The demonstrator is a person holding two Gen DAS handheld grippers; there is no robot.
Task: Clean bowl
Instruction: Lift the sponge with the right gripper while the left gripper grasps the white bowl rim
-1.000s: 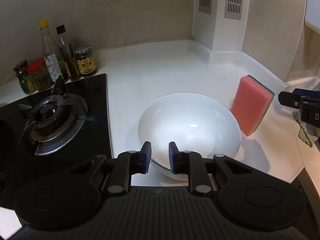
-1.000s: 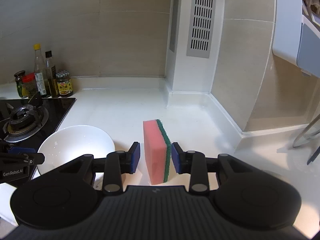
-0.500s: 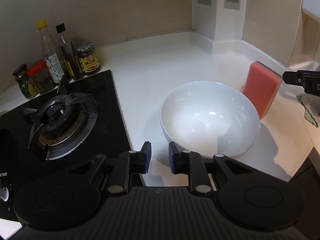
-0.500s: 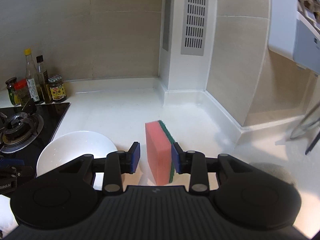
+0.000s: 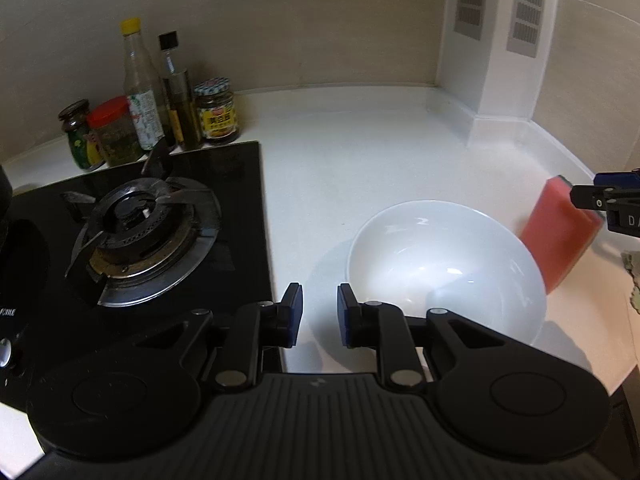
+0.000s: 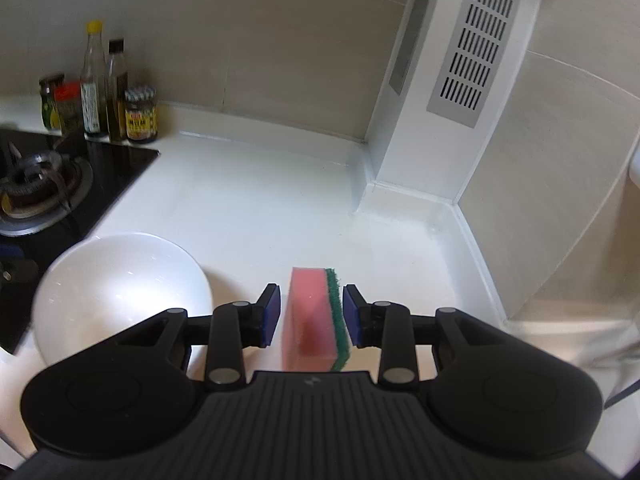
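A white bowl (image 5: 444, 268) sits upright on the white counter (image 5: 360, 152); it also shows in the right wrist view (image 6: 120, 284). My left gripper (image 5: 318, 316) is open and empty, just left of the bowl's near rim. A pink sponge with a green scouring side (image 6: 316, 316) stands on edge to the right of the bowl. My right gripper (image 6: 310, 316) is open with its jaws on either side of the sponge, a small gap on the left pad. The sponge also shows in the left wrist view (image 5: 560, 236).
A black gas hob with a burner (image 5: 136, 236) lies left of the bowl. Several sauce bottles and jars (image 5: 160, 108) stand at the back left by the wall. A white vented column (image 6: 452, 80) rises at the back right corner.
My left gripper has pulled back and to the left, off the bowl's rim. My right gripper has turned left while still straddling the sponge.
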